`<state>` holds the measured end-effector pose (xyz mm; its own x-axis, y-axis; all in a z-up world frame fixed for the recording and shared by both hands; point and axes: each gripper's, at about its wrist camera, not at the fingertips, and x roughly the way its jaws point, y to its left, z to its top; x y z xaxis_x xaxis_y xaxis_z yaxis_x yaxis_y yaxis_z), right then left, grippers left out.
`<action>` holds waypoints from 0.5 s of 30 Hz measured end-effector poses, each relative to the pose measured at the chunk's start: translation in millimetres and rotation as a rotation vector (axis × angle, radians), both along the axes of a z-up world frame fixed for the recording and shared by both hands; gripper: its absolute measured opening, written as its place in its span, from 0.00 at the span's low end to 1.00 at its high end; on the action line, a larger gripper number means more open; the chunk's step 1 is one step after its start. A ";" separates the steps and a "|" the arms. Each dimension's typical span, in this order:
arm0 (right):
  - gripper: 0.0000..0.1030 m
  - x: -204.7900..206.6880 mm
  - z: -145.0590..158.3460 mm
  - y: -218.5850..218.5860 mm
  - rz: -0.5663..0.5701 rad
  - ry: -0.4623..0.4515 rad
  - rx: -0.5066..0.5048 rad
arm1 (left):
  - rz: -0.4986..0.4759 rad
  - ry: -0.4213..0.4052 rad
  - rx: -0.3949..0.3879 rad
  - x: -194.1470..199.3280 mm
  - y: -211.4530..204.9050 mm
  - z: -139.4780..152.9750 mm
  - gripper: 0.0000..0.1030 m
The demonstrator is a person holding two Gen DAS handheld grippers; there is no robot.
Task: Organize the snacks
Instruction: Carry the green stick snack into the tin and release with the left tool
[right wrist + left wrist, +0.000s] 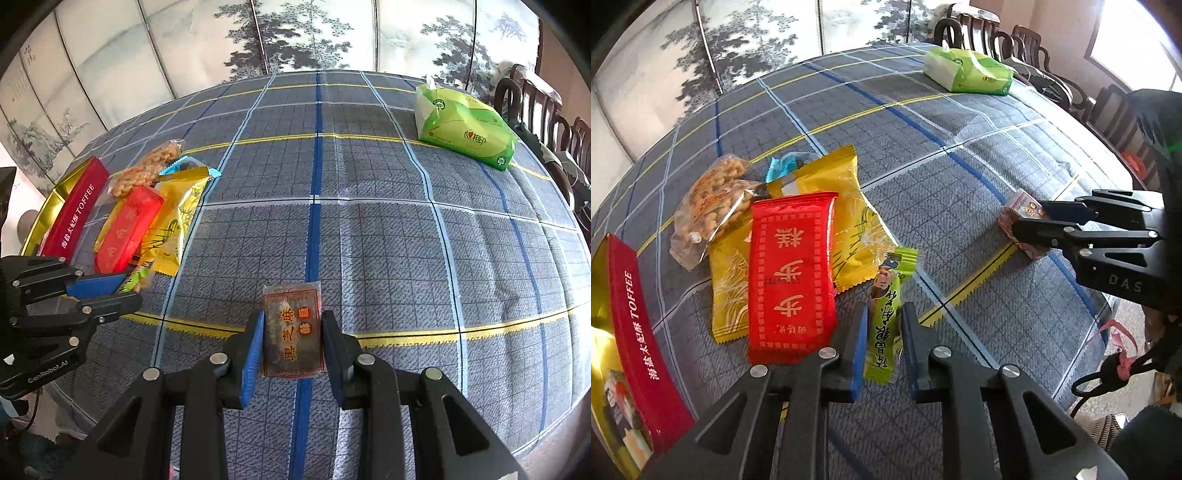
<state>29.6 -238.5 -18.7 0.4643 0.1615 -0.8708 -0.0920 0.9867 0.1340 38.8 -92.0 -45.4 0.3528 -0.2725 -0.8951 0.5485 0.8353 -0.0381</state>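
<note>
My left gripper (884,314) is shut on a green candy stick (888,295), pinching its lower half; it also shows in the right wrist view (127,290). My right gripper (293,325) is shut on a brown black-sesame cake packet (293,332), which rests on the cloth; it shows from the left wrist view (1027,218). A pile lies to the left: a red packet (792,277), yellow packets (831,177), a peanut bag (709,199) and a blue wrapper (781,166). A red and gold toffee tin (631,332) stands at the far left.
A blue-grey checked tablecloth (369,240) covers the round table. A green tissue pack (461,125) lies at the far right. Dark wooden chairs (535,103) stand behind the table's right edge. A painted folding screen (258,37) backs the table.
</note>
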 end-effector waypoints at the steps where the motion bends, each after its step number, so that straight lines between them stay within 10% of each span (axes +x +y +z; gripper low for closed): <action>1: 0.30 0.2 0.0 -0.1 -0.001 0.000 0.001 | 0.001 0.001 -0.005 -0.8 0.9 0.8 0.15; 15: 0.30 1.6 -1.6 4.4 -0.003 0.001 -0.008 | 0.043 -0.004 -0.074 -8.9 22.5 28.0 0.14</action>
<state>31.2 -234.0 -20.3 0.4641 0.1527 -0.8725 -0.0885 0.9881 0.1259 29.9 -69.6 -17.4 0.3695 -0.3224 -0.8715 0.5124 0.8531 -0.0984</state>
